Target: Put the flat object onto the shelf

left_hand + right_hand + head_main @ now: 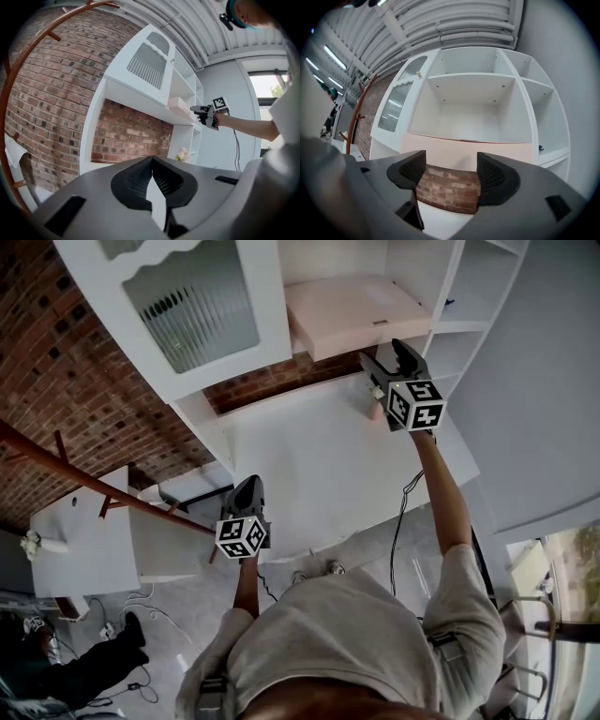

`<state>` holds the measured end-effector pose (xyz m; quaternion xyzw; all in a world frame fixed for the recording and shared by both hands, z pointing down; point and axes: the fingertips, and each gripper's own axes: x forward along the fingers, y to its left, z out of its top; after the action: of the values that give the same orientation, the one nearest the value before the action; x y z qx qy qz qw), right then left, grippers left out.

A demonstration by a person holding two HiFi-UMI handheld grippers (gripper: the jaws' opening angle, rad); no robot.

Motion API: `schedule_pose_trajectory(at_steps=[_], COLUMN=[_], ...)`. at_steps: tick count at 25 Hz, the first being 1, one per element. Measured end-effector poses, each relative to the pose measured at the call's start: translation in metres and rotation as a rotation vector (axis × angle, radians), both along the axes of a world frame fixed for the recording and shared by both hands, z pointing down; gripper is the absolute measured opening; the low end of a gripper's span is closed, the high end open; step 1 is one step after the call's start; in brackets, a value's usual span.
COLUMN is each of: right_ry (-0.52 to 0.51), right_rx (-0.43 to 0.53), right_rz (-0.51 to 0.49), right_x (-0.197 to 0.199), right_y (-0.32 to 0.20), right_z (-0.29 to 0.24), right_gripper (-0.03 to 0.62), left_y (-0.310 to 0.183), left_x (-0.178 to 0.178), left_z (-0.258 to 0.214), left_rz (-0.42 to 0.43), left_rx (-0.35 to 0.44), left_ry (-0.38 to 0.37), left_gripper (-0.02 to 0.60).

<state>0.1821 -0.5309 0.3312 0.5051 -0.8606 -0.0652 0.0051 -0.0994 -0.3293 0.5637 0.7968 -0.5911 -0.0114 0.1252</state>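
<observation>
The flat object (pixel 356 310) is a pale pink slab lying in the lower middle compartment of the white shelf unit (pixel 448 289), its near edge sticking out over the brick recess. My right gripper (pixel 387 356) is raised just in front of and below that edge, jaws open and empty. In the right gripper view the slab (pixel 468 150) spans the frame just beyond the gripper (pixel 452 173), apart from both pads. My left gripper (pixel 248 486) hangs low over the white counter's front edge, shut with nothing in it (pixel 151 161); from there the slab (pixel 178 105) shows far off.
A cabinet door with ribbed glass (pixel 192 306) stands left of the compartment. Below is a white counter (pixel 319 465) against a brick wall (pixel 56 381). A rust-coloured rail (pixel 94 488) crosses at the left, above a small white table (pixel 75 540). Flowers (pixel 182 153) stand on the counter.
</observation>
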Motion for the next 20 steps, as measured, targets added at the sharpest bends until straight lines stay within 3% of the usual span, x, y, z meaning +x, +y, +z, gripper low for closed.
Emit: schedule_pose_trajectory(at_steps=[1,3,8,20], right_ry=[-0.032,-0.078,-0.109,-0.13], right_rx=[-0.001,0.012,0.035,0.024], right_rz=[0.005,0.031,0.076,0.082], right_x=[-0.002,-0.005,-0.01,-0.022], right_y=[0.0,0.0,-0.002,-0.027], right_z=[0.0,0.0,0.001,0.002], right_gripper=[0.34,0.194,0.062,0.058], left_y=[0.001,0.001,0.004,-0.002], left_x=[-0.002,-0.003,-0.007,-0.017], left_z=[0.0,0.0,0.0,0.001], left_rz=[-0.004,-0.009,-0.019,-0.045], left_rx=[0.0,0.001,-0.001,0.0], left_ry=[0.001,0.004,0.004,0.006], left_gripper=[0.015,0.015,0.015,0.015])
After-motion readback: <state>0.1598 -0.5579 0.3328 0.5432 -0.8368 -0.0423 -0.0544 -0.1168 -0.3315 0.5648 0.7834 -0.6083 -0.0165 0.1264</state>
